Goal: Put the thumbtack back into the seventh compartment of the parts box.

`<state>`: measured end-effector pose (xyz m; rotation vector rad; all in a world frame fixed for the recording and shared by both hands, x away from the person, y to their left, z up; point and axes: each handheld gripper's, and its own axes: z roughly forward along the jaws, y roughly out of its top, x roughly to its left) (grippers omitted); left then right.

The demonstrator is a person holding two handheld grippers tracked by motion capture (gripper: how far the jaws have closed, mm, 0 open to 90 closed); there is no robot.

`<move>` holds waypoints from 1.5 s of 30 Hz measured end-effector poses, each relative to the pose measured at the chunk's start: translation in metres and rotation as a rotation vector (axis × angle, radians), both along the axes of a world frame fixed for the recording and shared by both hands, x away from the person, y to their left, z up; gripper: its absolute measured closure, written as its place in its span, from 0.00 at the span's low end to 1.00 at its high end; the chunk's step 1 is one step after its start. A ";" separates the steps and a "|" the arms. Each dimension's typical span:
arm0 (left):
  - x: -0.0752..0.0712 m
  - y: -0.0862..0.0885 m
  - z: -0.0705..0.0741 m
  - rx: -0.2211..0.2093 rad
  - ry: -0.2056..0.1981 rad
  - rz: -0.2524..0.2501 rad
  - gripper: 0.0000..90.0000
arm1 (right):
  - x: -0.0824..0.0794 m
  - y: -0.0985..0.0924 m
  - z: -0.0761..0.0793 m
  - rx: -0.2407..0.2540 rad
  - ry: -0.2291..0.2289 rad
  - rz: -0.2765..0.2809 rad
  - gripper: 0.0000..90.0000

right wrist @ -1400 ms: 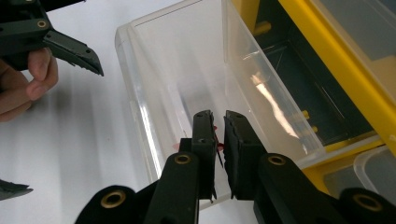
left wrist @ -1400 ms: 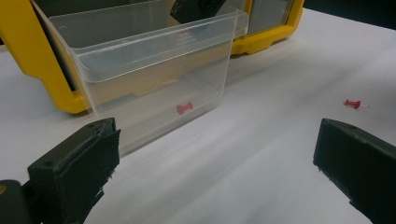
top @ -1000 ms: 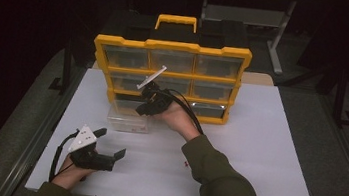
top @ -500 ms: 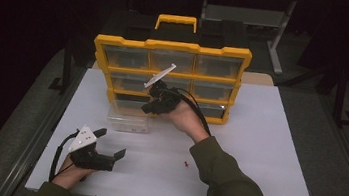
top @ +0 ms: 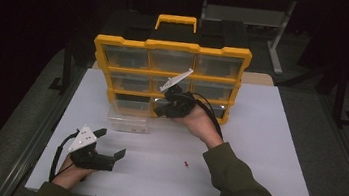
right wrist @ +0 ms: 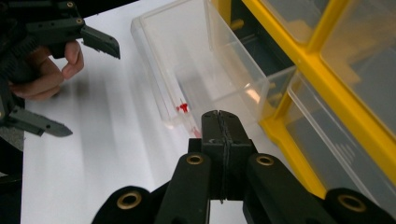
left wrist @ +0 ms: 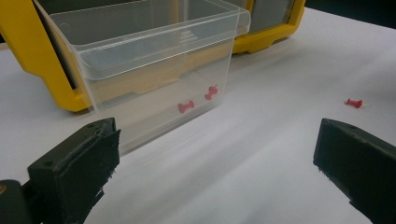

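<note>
Your left hand-held gripper (top: 109, 143), jaws spread near the worktop's front-left corner, lies nearer the loose pin (top: 186, 164) than your pressed-together, empty right hand-held gripper (top: 160, 110).

Clear glossy plastic for the drawer (left wrist: 154, 60), smooth-walled; hard yellow plastic with a slight sheen for the organiser frame (top: 174, 46), its compartment fronts translucent; matt white, smooth, paper-like for the table top (top: 266, 154); shiny red plastic on the pushpin (left wrist: 353, 102); matt black, faintly rough pads on the left gripper (left wrist: 215, 163), brass-coloured rivets on the right gripper (right wrist: 219, 126)
</note>
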<state>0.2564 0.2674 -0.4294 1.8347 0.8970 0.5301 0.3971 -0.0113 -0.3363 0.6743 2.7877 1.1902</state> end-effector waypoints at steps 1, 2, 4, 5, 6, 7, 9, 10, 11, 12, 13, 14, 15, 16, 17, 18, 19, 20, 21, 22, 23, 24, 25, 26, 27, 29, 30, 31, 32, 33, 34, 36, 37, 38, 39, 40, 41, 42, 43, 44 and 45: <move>0.000 0.000 0.000 0.001 0.001 0.000 0.00 | -0.001 -0.002 -0.001 0.005 0.005 -0.001 0.99; 0.000 0.000 0.000 0.001 0.001 0.000 0.00 | -0.002 -0.004 -0.002 0.002 0.004 -0.005 0.99; 0.000 0.000 0.000 0.003 0.003 0.001 0.00 | -0.004 -0.008 -0.004 -0.004 0.001 -0.003 0.99; -0.001 0.000 0.001 0.007 0.006 0.002 0.00 | -0.003 -0.010 -0.006 -0.009 -0.017 0.008 0.99; 0.000 0.000 0.000 0.004 0.002 0.000 0.00 | -0.003 -0.012 -0.008 -0.012 -0.020 0.007 0.99; 0.000 0.000 0.000 0.001 0.000 0.000 0.00 | -0.005 -0.014 -0.008 -0.006 0.000 -0.005 0.99; 0.000 0.000 0.000 0.004 0.000 -0.001 0.00 | -0.006 -0.018 -0.011 -0.014 -0.008 -0.007 0.99; 0.000 0.000 0.000 0.004 0.000 -0.001 0.00 | -0.006 -0.020 -0.013 -0.012 -0.006 -0.009 0.99; 0.000 -0.001 0.000 -0.002 -0.001 0.002 0.00 | -0.008 -0.021 -0.014 -0.010 -0.002 -0.015 0.99; 0.000 -0.001 0.000 -0.003 -0.001 0.003 0.00 | -0.008 -0.023 -0.016 -0.012 -0.004 -0.014 0.99; 0.000 0.000 0.000 -0.002 -0.001 0.002 0.00 | -0.009 -0.025 -0.018 -0.015 -0.005 -0.018 0.99; 0.000 0.000 0.000 0.000 0.001 0.002 0.00 | -0.010 -0.026 -0.020 -0.014 -0.005 -0.018 0.98; 0.000 0.000 0.000 -0.001 -0.001 0.002 0.00 | -0.011 -0.028 -0.021 -0.014 -0.001 -0.022 0.96; 0.000 -0.001 0.000 0.000 -0.001 0.002 0.00 | -0.012 -0.029 -0.022 -0.012 0.005 -0.031 0.92; 0.000 -0.001 0.000 -0.002 -0.001 0.002 0.00 | -0.012 -0.030 -0.024 -0.014 0.005 -0.033 0.86; 0.000 -0.001 0.000 -0.004 -0.002 0.002 0.00 | -0.013 -0.031 -0.026 -0.014 0.004 -0.041 0.83; 0.000 -0.001 0.000 -0.004 -0.001 0.003 0.00 | -0.014 -0.032 -0.027 -0.018 0.004 -0.047 0.79; 0.000 -0.001 0.000 -0.005 -0.001 0.003 0.00 | -0.014 -0.033 -0.029 -0.018 0.001 -0.051 0.76; 0.000 -0.001 0.000 -0.007 0.000 0.005 0.00 | -0.015 -0.035 -0.030 -0.012 0.009 -0.059 0.73; 0.000 -0.001 0.000 -0.008 0.001 0.006 0.00 | -0.015 -0.036 -0.031 -0.023 0.003 -0.060 0.70; 0.000 -0.001 0.000 -0.008 0.000 0.005 0.00 | -0.016 -0.037 -0.033 -0.022 0.001 -0.066 0.66; 0.000 -0.001 0.000 -0.006 -0.001 0.004 0.00 | -0.017 -0.039 -0.033 -0.023 0.003 -0.075 0.62; 0.000 -0.001 0.000 -0.007 -0.001 0.004 0.00 | -0.017 -0.041 -0.034 -0.022 -0.002 -0.076 0.58; 0.000 -0.001 0.000 -0.006 -0.001 0.004 0.00 | -0.019 -0.042 -0.034 -0.022 0.000 -0.087 0.55; 0.000 -0.001 0.000 -0.005 -0.001 0.004 0.00 | -0.019 -0.044 -0.036 -0.022 -0.010 -0.088 0.52; 0.000 -0.001 0.000 -0.005 -0.002 0.003 0.00 | -0.021 -0.046 -0.038 -0.022 -0.006 -0.099 0.47; 0.000 -0.001 0.000 -0.010 -0.003 0.005 0.00 | -0.022 -0.048 -0.039 -0.022 -0.002 -0.101 0.45; -0.001 -0.001 0.000 -0.015 -0.003 0.007 0.00 | -0.023 -0.049 -0.040 -0.026 -0.008 -0.099 0.43; -0.001 -0.001 0.000 -0.014 -0.003 0.007 0.00 | -0.024 -0.051 -0.041 -0.025 -0.008 -0.103 0.42; 0.000 -0.001 0.000 -0.018 -0.004 0.008 0.00 | -0.025 -0.052 -0.042 -0.027 -0.008 -0.104 0.40; 0.000 -0.001 0.000 -0.014 -0.003 0.007 0.00 | -0.027 -0.054 -0.043 -0.030 -0.004 -0.109 0.38; 0.000 -0.001 0.000 -0.013 -0.003 0.007 0.00 | -0.029 -0.057 -0.045 -0.031 -0.006 -0.112 0.35; 0.000 -0.001 0.000 -0.013 -0.002 0.007 0.00 | -0.031 -0.059 -0.046 -0.029 -0.001 -0.112 0.34; 0.000 -0.001 0.000 -0.005 -0.002 0.004 0.00 | -0.032 -0.060 -0.047 -0.030 -0.002 -0.111 0.34; 0.000 -0.001 0.000 -0.010 -0.001 0.006 0.00 | -0.033 -0.062 -0.048 -0.034 -0.004 -0.110 0.34; -0.001 -0.001 0.000 -0.012 -0.003 0.006 0.00 | -0.034 -0.063 -0.049 -0.036 -0.006 -0.111 0.34; -0.001 -0.001 0.000 -0.014 -0.004 0.007 0.00 | -0.035 -0.065 -0.050 -0.033 0.000 -0.113 0.34; -0.001 -0.001 0.000 -0.013 -0.004 0.006 0.00 | -0.037 -0.066 -0.050 -0.029 0.007 -0.115 0.34; 0.000 -0.001 0.000 -0.011 -0.003 0.006 0.00 | -0.039 -0.067 -0.051 -0.022 0.021 -0.123 0.34; 0.000 -0.001 0.000 -0.008 -0.003 0.005 0.00 | -0.041 -0.068 -0.051 -0.023 0.024 -0.124 0.34; 0.000 -0.001 0.000 -0.009 -0.004 0.004 0.00 | -0.042 -0.069 -0.053 -0.022 0.023 -0.122 0.34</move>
